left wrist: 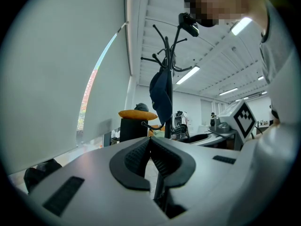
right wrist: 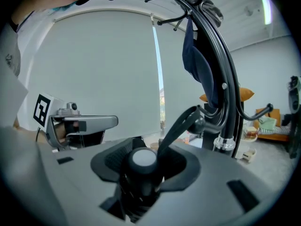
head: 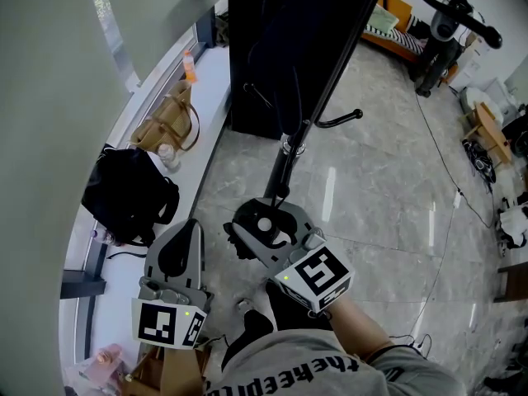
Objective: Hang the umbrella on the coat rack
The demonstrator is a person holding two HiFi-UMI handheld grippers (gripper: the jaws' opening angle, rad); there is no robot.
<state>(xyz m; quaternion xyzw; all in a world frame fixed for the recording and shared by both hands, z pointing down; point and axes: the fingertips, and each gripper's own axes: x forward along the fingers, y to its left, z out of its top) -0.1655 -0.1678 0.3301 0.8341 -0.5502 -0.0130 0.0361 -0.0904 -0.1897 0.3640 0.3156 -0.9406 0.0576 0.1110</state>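
Note:
A black coat rack (head: 330,64) rises in front of me, with a dark blue garment (right wrist: 197,65) hung near its top. My right gripper (head: 268,223) is shut on a folded black umbrella (head: 266,236), whose grey end cap (right wrist: 143,157) faces the camera in the right gripper view. The umbrella's wrist strap (right wrist: 181,126) runs up to a ball-ended low hook (right wrist: 207,122) on the rack (right wrist: 221,79) and seems looped over it. My left gripper (head: 190,229) hangs to the left, shut and empty. In the left gripper view its jaws (left wrist: 150,142) meet below the rack (left wrist: 167,79).
A white window ledge (head: 210,81) at the left carries a tan handbag (head: 169,118) and a black backpack (head: 128,192). A black cabinet (head: 247,64) stands behind the rack. Another low hook (head: 338,120) sticks out to the right. A scooter (head: 445,31) and cables lie at the far right.

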